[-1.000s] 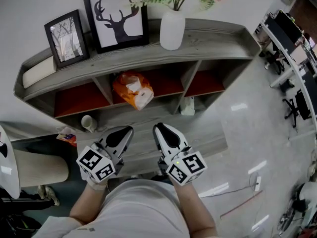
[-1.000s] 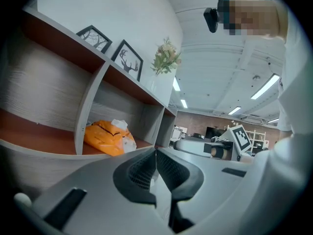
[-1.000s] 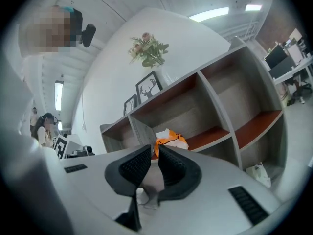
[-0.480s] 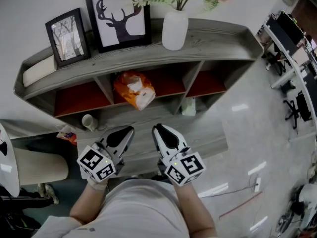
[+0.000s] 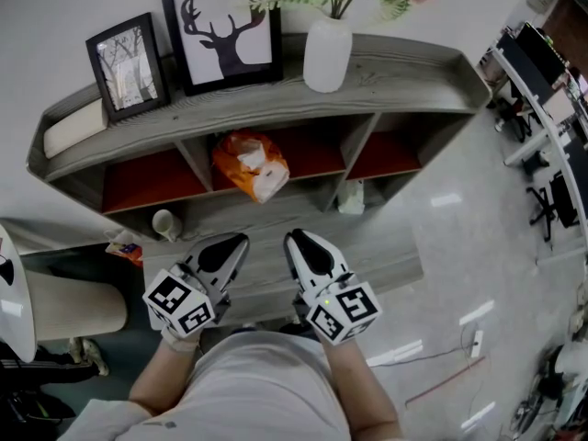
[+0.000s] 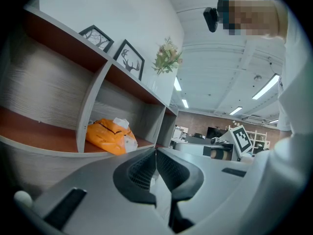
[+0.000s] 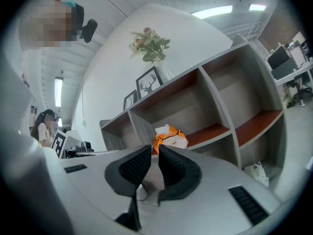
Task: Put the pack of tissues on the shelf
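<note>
The pack of tissues (image 5: 250,163), orange with a white top, lies in the middle compartment of the grey wooden shelf (image 5: 404,70). It also shows in the left gripper view as the orange pack (image 6: 108,137) and in the right gripper view as the same pack (image 7: 168,138). My left gripper (image 5: 239,242) and right gripper (image 5: 292,239) hover side by side close to my body, in front of the shelf's low front ledge and well short of the pack. Both are shut, with nothing between the pads of the left gripper (image 6: 156,153) or the right gripper (image 7: 155,151).
On top of the shelf stand a deer picture (image 5: 220,30), a smaller frame (image 5: 122,62) and a white vase of flowers (image 5: 326,53). A white bag (image 5: 349,197) and a cup (image 5: 165,225) sit lower down. Office desks and chairs (image 5: 542,108) are at the right, a round white seat (image 5: 64,310) at the left.
The head view has shifted very slightly. Both grippers and the pack stay where they were.
</note>
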{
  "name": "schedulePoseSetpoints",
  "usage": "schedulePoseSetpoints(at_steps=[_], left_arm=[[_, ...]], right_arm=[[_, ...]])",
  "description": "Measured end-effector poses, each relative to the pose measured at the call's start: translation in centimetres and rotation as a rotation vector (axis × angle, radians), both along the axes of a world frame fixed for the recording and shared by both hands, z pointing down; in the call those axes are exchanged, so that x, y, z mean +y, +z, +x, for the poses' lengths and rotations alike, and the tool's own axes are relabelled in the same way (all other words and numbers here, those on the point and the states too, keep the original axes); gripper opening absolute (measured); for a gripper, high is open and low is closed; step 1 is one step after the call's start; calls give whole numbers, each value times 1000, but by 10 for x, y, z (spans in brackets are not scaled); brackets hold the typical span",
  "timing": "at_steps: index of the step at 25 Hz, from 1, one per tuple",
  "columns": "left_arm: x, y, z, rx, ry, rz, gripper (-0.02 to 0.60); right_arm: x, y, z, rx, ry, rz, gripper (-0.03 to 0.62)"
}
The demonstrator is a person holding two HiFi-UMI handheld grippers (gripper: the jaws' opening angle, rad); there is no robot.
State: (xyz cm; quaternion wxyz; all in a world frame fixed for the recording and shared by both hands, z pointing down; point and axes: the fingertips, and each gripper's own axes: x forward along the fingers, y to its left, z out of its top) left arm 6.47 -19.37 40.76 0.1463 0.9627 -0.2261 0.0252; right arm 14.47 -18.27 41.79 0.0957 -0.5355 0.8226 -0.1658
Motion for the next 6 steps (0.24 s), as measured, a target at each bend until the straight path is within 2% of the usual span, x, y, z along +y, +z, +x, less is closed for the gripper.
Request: schedulePoseSetpoints(at_steps=[6], left_arm=[[1, -1, -1, 1, -7, 3, 17]], right_arm=[[1, 0, 1, 2, 3, 0, 57]])
